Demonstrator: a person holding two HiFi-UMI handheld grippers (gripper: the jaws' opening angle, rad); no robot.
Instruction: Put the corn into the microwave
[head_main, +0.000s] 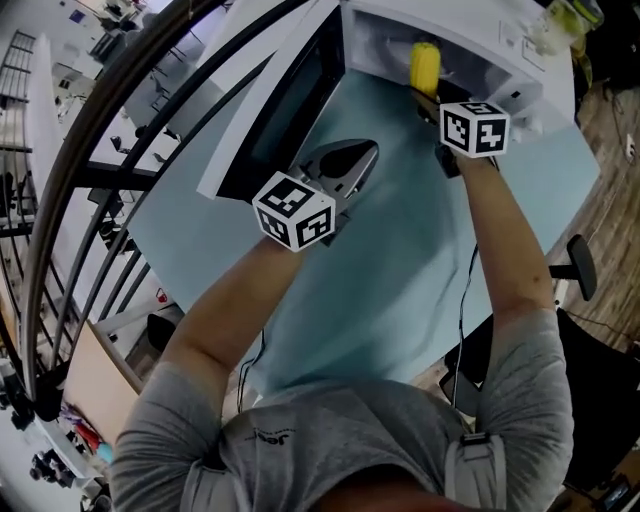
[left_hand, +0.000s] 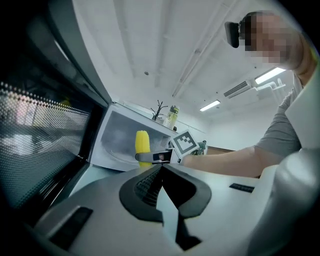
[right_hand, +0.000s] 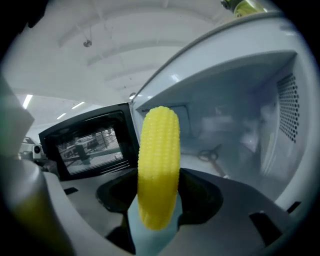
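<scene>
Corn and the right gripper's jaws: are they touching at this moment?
Touching. The right gripper view shows the corn standing upright in the right gripper, with both jaws pressed against its sides.

I am seeing one corn (head_main: 425, 66). One microwave (head_main: 505, 45) is sitting on one table (head_main: 400, 270), and its one door (head_main: 265, 125) is hanging open. Two grippers are showing: the left gripper (head_main: 368, 152) and the right gripper (head_main: 427, 98). They are carrying two marker cubes (head_main: 295, 210) (head_main: 474, 127), one each. One bottle (left_hand: 173, 116) is standing on the microwave. One chair (head_main: 578, 266) is standing beside the table.
</scene>
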